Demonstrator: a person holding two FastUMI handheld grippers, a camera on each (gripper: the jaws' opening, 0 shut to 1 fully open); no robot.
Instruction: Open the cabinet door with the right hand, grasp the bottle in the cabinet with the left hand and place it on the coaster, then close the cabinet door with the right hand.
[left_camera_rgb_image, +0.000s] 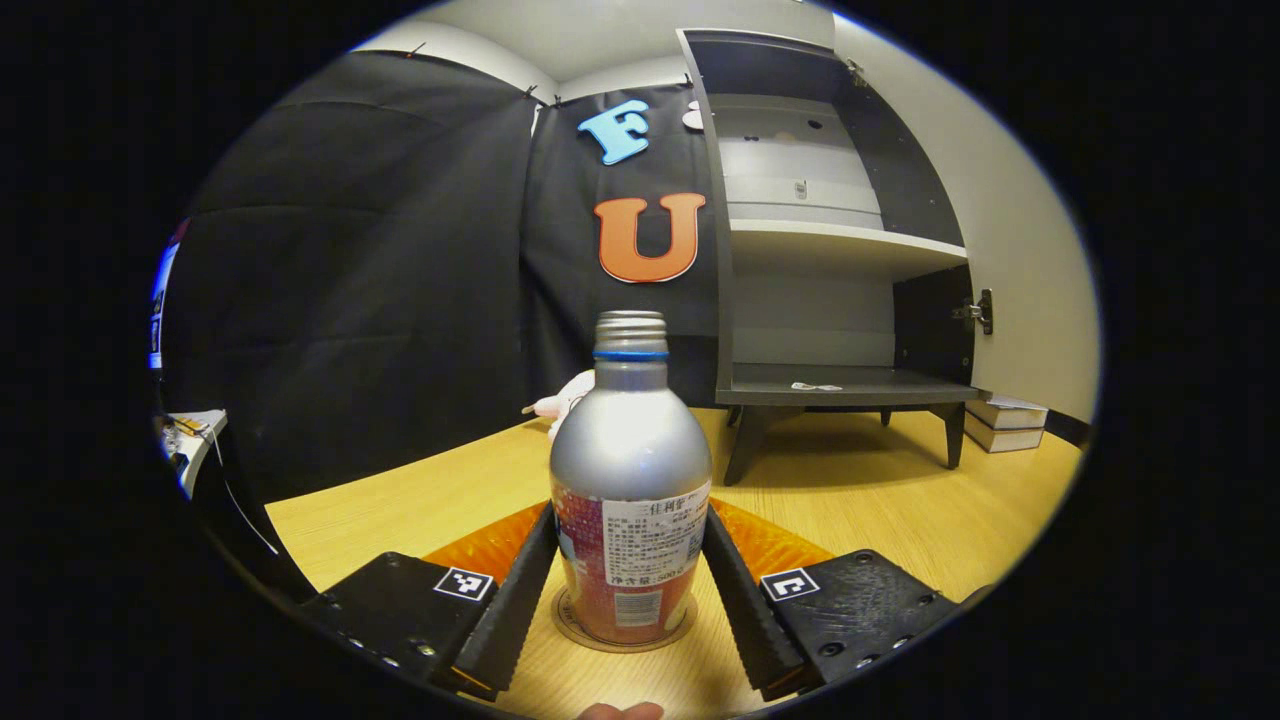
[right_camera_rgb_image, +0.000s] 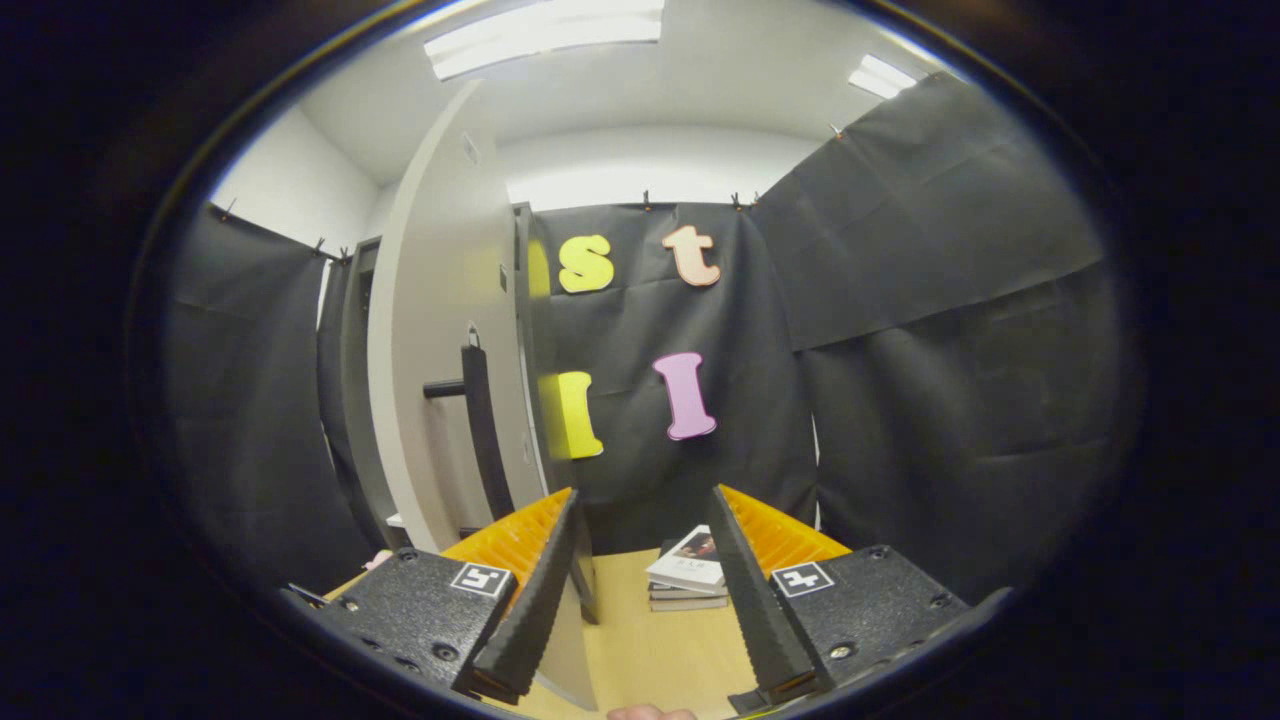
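In the left gripper view the bottle (left_camera_rgb_image: 630, 480) hides most of the coaster (left_camera_rgb_image: 625, 632) beneath it and part of a pale plush toy (left_camera_rgb_image: 562, 400) behind. The cabinet (left_camera_rgb_image: 835, 230) top is cut off by the edge. In the right gripper view the cabinet door (right_camera_rgb_image: 440, 330) hides the cabinet's interior, and the left finger (right_camera_rgb_image: 530, 600) covers the door's lower edge.

Bottle (left_camera_rgb_image: 630, 480) stands on coaster (left_camera_rgb_image: 575, 625), before the open cabinet (left_camera_rgb_image: 830, 300).

Two gripper cameras, low over the surface (left_camera_rgb_image: 880, 500)

The left gripper view looks level across it, close on the bottle (left_camera_rgb_image: 630, 480), toward the open cabinet (left_camera_rgb_image: 840, 240) beyond. The right gripper view tilts upward, near the door (right_camera_rgb_image: 440, 330). Both take in the cabinet and the books (right_camera_rgb_image: 690, 570).
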